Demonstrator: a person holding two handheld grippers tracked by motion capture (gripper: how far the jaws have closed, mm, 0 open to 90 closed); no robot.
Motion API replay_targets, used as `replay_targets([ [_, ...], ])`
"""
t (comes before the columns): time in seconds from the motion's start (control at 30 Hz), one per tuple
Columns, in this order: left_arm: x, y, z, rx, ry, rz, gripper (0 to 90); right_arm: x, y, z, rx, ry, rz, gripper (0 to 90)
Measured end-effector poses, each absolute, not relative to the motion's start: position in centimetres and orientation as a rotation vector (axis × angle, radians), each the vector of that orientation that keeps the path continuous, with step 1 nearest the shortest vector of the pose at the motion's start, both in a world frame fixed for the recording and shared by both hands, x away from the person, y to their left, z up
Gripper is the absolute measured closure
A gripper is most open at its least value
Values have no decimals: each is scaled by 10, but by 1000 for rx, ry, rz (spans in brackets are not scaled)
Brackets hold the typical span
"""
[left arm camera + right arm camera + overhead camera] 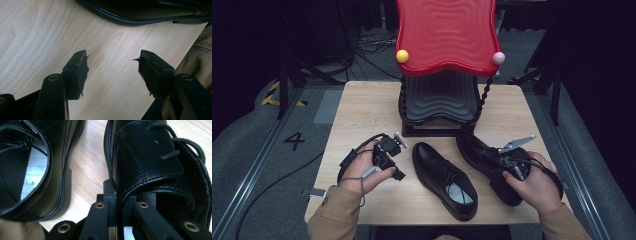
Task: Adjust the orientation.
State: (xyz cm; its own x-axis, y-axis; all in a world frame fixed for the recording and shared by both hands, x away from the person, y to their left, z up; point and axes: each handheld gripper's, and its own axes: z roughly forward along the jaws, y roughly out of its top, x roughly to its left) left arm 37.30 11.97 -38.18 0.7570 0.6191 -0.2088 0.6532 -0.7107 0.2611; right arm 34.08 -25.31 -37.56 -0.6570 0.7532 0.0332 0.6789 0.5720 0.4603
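Two black leather lace-up shoes lie on the wooden table (362,107). The left shoe (444,180) rests in the middle, toe pointing away; its sole edge (140,18) runs along the top of the left gripper view. The right shoe (484,155) (150,160) lies further right. My right gripper (513,167) (120,205) is shut on the right shoe's side wall by the opening, one jaw outside and one inside. My left gripper (393,162) (111,67) stands open over bare wood just left of the left shoe, nothing between its jaws.
A shoe rack with a red wavy top shelf (446,35) and a black lower shelf (439,100) stands at the table's far middle. The other shoe (32,167) lies close to the held one. A tan sleeve (197,60) sits at the table's near edge.
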Motion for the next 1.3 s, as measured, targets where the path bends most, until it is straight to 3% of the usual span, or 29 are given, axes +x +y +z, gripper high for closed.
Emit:
replay_targets([
  [0.3,368,128,-383,2624,1024,-143,410,346,-214,-397,1118,2684,568,851],
  [0.57,366,131,-382,2617,1034,-135,408,346,-194,-409,1096,2767,641,762],
  [0.83,367,130,-382,2616,1030,-138,408,346,-199,-405,1134,2784,702,699],
  [1.03,369,127,-382,2620,1015,-134,407,341,-216,-384,1331,2737,859,511],
  [1.3,373,121,-384,2635,1003,-147,406,336,-221,-379,1431,2682,928,420],
])
